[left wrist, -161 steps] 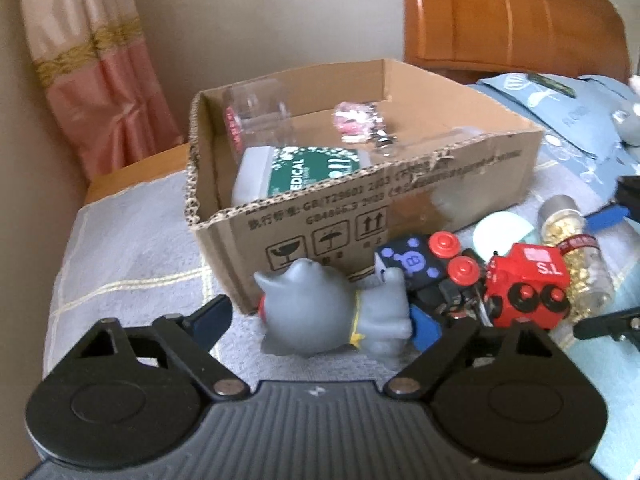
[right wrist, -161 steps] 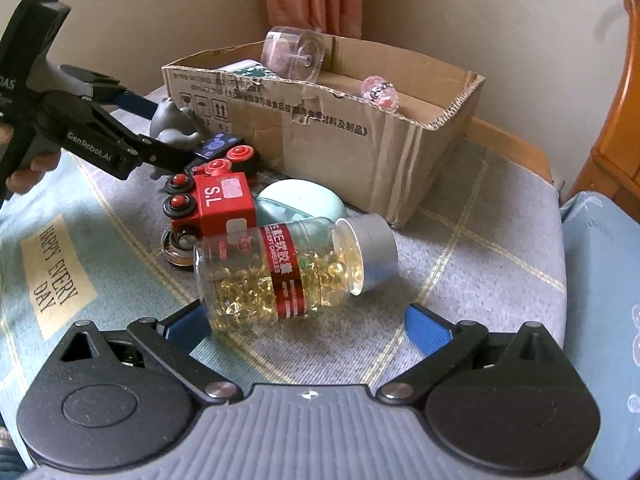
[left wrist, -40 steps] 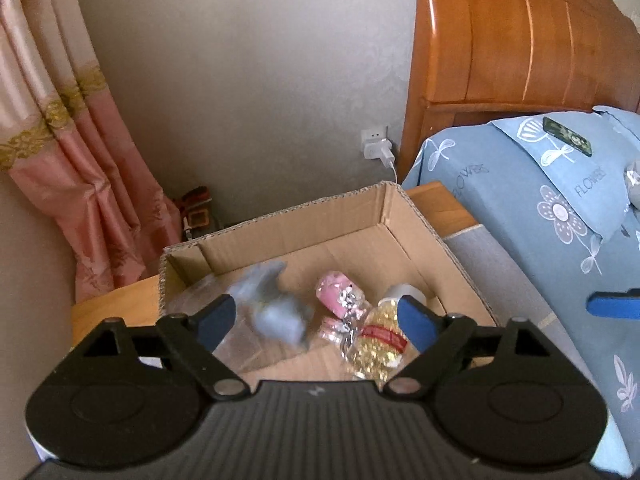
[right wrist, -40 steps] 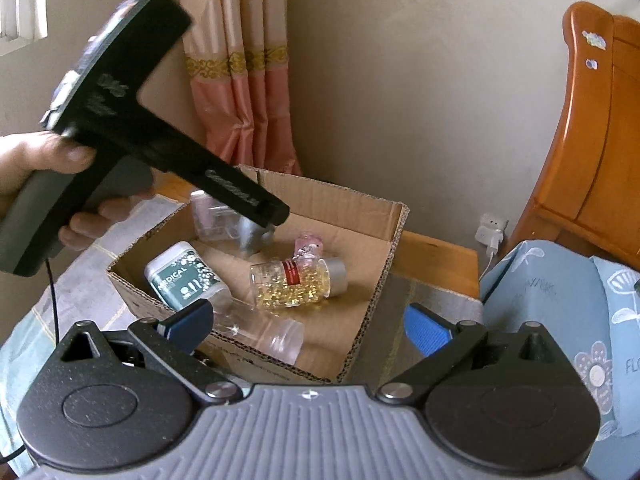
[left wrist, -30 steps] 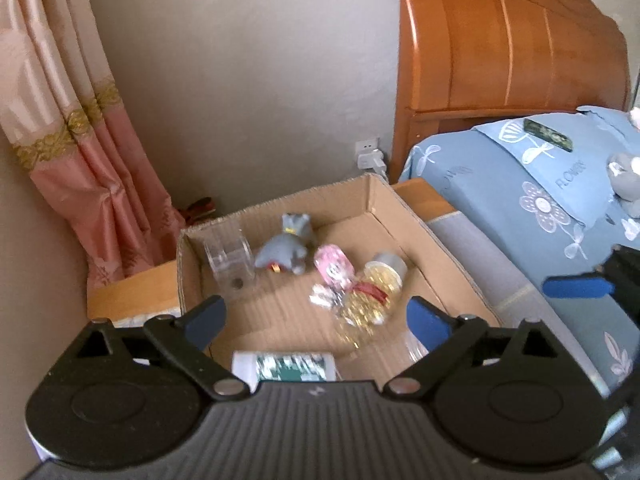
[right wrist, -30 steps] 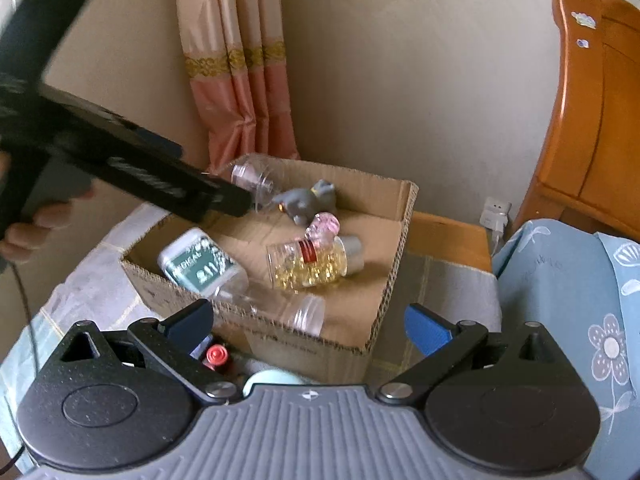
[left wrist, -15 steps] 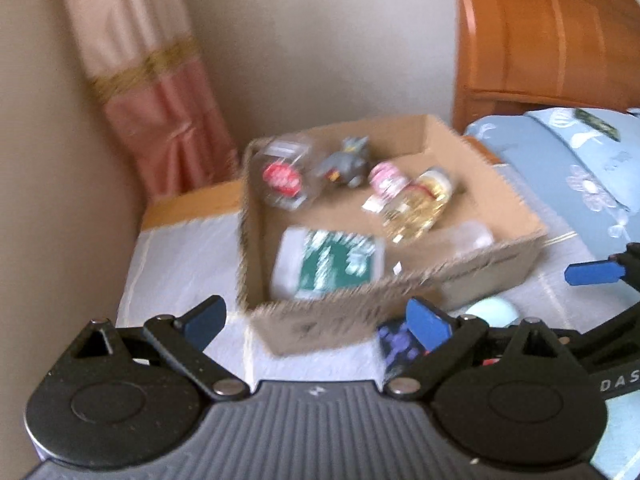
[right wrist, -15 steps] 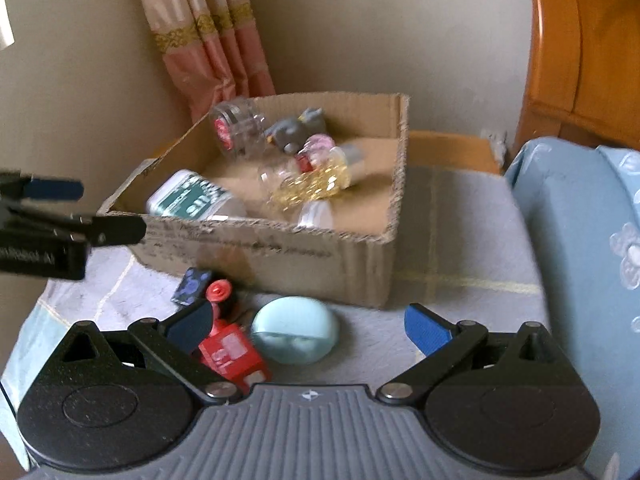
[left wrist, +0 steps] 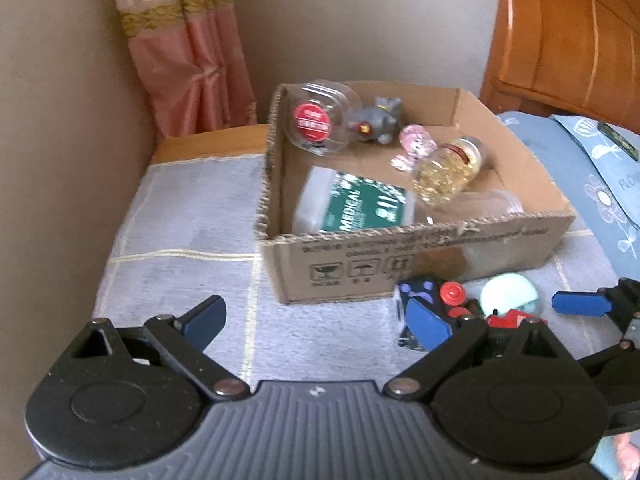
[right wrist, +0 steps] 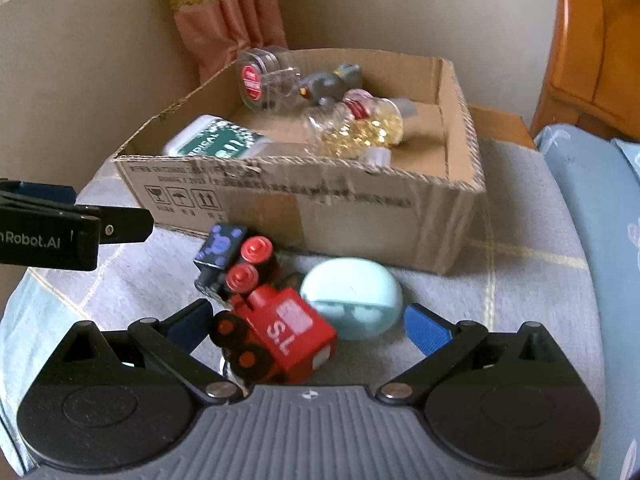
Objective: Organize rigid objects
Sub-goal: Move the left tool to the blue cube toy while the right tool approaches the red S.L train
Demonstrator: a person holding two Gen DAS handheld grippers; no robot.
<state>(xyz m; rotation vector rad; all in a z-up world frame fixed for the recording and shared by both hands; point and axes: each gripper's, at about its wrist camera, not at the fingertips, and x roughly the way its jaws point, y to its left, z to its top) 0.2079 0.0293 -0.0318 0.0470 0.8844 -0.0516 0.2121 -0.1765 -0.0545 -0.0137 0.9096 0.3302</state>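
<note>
Both claws had dropped from above the cardboard box (right wrist: 360, 204) to table level since the earlier frames; we saw the capsule bottle (right wrist: 360, 128) and grey figure (right wrist: 332, 80) already lying inside the box.

Our right gripper (right wrist: 308, 324) had its jaws spread wide, nothing between the pads yet. The red toy train (right wrist: 280, 336) lay directly ahead of it, between the two fingers and closer to the left one, its long axis running diagonally away toward the box. The pale blue case (right wrist: 352, 298) was just beyond, touching or nearly touching the train; we couldn't tell which.

Our left gripper (left wrist: 316, 320) was also spread and empty, with the dark blue block (left wrist: 420, 292) ahead and right of it.

We judged the right claw nearer the train, so the next grasp fell to it.
</note>
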